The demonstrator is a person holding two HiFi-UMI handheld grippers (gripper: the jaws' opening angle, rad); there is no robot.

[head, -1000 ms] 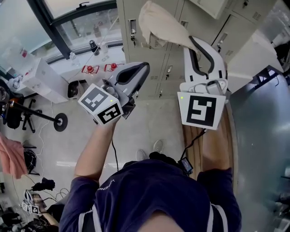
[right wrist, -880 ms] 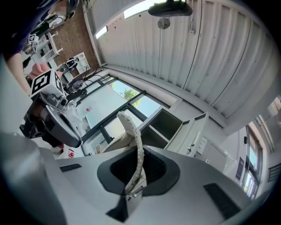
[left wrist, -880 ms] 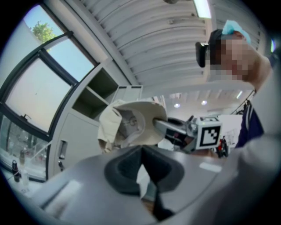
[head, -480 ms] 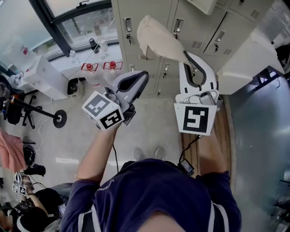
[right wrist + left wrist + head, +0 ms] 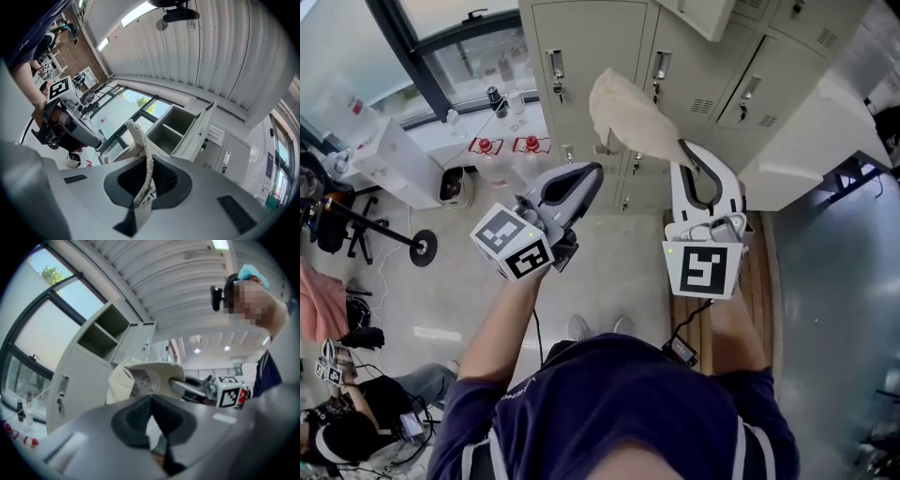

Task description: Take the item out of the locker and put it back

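Over the last second the person had drawn back from the lockers (image 5: 581,56). In the head view the doors slid toward the top edge, more floor showed below them, and both grippers came lower and nearer the body. The right gripper (image 5: 684,148) kept its jaws pressed together on a fold of the cream cloth (image 5: 628,108), which stood up from the tips and hung in the air, clear of the locker fronts. The left gripper (image 5: 594,174) was just beside it, jaws together with nothing between them and not touching the cloth. By my reading the taking-out half was finished, and what remained was to carry the cloth back in

The open locker (image 5: 171,129) lay ahead in the right gripper view, bare inside as far as could be seen, with its door (image 5: 199,129) swung out at the right edge of the opening. That door, and the cloth's loose upper end, looked the likeliest things to catch on the way back. Off to the left were a window (image 5: 478,47), small bottles (image 5: 492,96) on its ledge, a white box (image 5: 394,164), a black stand (image 5: 384,239), and a seated person (image 5: 356,412) near the bottom left corner of the floor
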